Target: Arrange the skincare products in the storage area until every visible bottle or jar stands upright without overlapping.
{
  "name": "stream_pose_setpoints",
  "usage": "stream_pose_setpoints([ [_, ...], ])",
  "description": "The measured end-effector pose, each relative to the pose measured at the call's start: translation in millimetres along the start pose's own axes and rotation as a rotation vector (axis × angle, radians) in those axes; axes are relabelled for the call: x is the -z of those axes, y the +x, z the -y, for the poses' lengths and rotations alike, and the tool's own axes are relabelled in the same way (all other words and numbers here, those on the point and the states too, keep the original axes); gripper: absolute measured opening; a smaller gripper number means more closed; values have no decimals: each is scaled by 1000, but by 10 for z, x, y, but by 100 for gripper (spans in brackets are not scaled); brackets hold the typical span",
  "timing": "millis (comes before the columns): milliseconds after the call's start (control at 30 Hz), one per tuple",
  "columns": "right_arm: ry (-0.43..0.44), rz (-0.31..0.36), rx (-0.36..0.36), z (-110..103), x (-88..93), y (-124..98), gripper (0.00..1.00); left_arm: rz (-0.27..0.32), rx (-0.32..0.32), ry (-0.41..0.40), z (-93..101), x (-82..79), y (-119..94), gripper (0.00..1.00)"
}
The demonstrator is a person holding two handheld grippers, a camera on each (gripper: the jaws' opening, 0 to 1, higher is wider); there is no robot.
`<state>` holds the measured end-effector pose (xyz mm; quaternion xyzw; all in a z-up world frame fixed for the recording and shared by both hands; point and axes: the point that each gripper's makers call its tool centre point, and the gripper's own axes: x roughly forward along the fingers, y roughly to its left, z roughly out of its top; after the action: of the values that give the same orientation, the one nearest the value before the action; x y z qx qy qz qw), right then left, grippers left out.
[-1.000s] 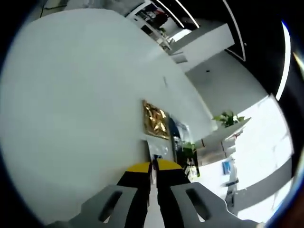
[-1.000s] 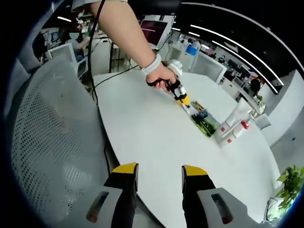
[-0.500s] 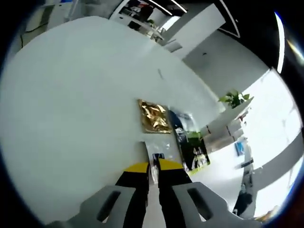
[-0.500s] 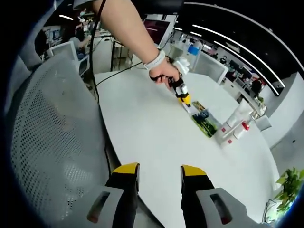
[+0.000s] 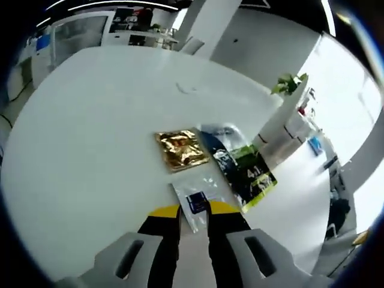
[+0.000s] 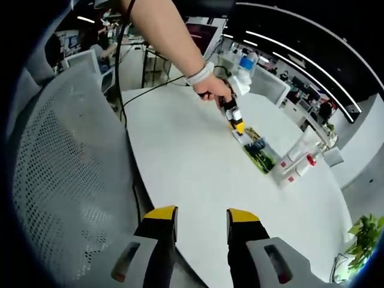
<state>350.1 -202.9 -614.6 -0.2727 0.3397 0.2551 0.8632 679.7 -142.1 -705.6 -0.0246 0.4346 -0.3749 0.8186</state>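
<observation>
In the left gripper view my left gripper point(image 5: 195, 210) sits low over the white table point(image 5: 90, 132), jaws a little apart. A clear sachet with a dark blue label point(image 5: 197, 201) lies flat between its yellow tips. Just beyond lie a gold sachet point(image 5: 180, 149) and a black and green sachet point(image 5: 247, 174). A white tube point(image 5: 277, 127) stands to the right. My right gripper point(image 6: 201, 214) hangs open and empty above the table's near edge. Far ahead of it a person's hand point(image 6: 210, 90) holds the left gripper point(image 6: 238, 124) by the green sachet point(image 6: 259, 157). White tubes point(image 6: 298, 150) stand behind.
A grey mesh chair back point(image 6: 60, 168) stands left of the right gripper, close to the table's edge. A red-capped bottle point(image 6: 308, 160) stands by the tubes. A cable point(image 6: 156, 90) trails across the far table. A potted plant point(image 5: 288, 84) is beyond the table.
The left gripper's view has rolled and swung over the sachets. Its jaws have spread apart and the clear sachet now lies flat between them. The right gripper has barely moved.
</observation>
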Motion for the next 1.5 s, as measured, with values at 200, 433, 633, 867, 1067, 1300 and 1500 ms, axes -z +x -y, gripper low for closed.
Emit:
stream_pose_setpoints([
  [200,-3,-4,2,5,5,-1,28,-51,-43,135,-83,27,-17,16],
  [433,-16,-2,7,7,-3,-12,28,-114,-57,341,-29,77,22,23],
  [633,-20,-6,10,11,6,-14,27,-165,-46,466,75,130,66,31],
  [867,-27,-8,16,24,15,-15,26,-201,-39,598,130,186,82,32],
  [1067,-30,-7,16,21,14,-16,25,-205,-55,585,110,190,1,39],
  [1300,-29,12,28,47,-20,-33,26,-126,-45,564,218,154,-258,49],
  [1500,-33,43,41,58,-80,-64,28,-4,39,392,652,213,-750,49],
])
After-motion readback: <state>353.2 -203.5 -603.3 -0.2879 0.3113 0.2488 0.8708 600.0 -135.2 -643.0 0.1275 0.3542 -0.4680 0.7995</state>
